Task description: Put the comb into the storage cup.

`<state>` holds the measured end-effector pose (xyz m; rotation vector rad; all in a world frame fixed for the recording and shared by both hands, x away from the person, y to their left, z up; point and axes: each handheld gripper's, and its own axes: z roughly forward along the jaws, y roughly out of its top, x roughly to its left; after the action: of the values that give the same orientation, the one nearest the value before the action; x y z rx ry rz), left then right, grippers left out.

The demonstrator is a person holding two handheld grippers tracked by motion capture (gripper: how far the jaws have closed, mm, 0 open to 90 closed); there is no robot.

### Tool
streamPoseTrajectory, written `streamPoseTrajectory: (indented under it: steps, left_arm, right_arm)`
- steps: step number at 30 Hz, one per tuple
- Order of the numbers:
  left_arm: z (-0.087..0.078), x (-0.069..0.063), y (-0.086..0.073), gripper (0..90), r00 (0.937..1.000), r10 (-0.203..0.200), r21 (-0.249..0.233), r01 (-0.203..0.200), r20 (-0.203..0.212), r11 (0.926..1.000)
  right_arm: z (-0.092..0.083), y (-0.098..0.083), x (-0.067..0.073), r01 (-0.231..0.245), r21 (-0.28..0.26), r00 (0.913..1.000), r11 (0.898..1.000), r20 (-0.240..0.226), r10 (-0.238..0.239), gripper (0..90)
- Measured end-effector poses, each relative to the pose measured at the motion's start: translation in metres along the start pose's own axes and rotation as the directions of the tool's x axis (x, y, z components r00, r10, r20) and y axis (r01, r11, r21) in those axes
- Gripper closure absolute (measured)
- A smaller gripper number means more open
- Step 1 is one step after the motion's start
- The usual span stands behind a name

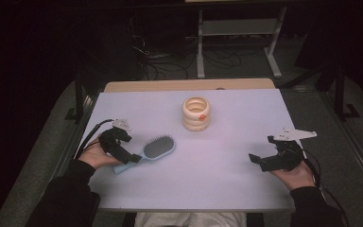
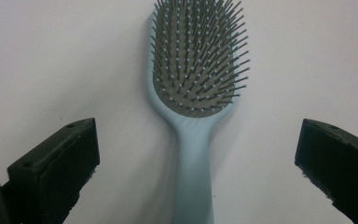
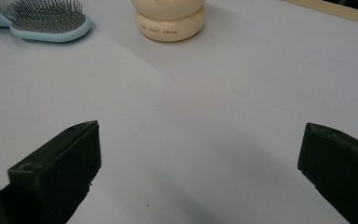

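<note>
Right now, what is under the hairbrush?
The hairbrush lies bristles up, flat on the white table. Nothing shows beneath it; its underside is hidden.

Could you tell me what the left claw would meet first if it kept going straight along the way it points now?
The hairbrush. The left claw is open with the blue handle running up between its jaws, untouched, so going on it would likely reach the bristle head first, though its height above the table is unclear.

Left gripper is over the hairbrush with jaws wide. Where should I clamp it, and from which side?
Take the hairbrush by its handle, just below the head. It lies flat, bristles up, with the slim handle running straight between the open jaws of the left gripper, so coming straight down from above and closing across the handle's width looks best. The bristled head is wider and would likely give a poor grip.
</note>
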<state>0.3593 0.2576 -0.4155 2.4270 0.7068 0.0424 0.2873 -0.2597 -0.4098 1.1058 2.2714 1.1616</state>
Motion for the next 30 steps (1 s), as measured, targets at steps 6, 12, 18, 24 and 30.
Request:
streamPoseTrajectory:
  steps: [6, 12, 18, 24, 30]
  left_arm:
    - [0.008, 0.0, 0.001, 0.0, 1.0, 0.009, 0.021, -0.009, 0.0, 0.9997]
    - [0.015, 0.002, 0.001, 0.0, 0.9998, 0.019, 0.04, -0.019, -0.003, 0.999]
    - [0.021, 0.0, 0.002, 0.0, 0.9996, 0.027, 0.055, -0.027, 0.004, 0.9981]
    - [0.026, 0.002, 0.001, 5.1, 0.9994, 0.026, 0.055, -0.027, 0.021, 0.9981]
    - [0.031, 0.001, 0.001, 8.0, 0.9991, 0.036, 0.081, -0.038, 0.023, 0.996]
  right_arm:
    - [0.0, 0.0, 0.0, 0.0, 0.002, 1.0, 1.0, -0.002, 0.0, 0.0]
    - [0.001, 0.0, 0.0, 0.0, 0.004, 1.0, 1.0, -0.003, 0.0, 0.0]
    - [0.001, 0.0, 0.0, 0.0, 0.006, 1.0, 1.0, -0.004, 0.0, 0.0]
    - [0.001, 0.0, 0.0, 0.001, 0.009, 1.0, 1.0, -0.005, -0.001, 0.0]
    - [0.001, 0.0, 0.0, 0.001, 0.009, 1.0, 1.0, -0.005, -0.001, 0.0]
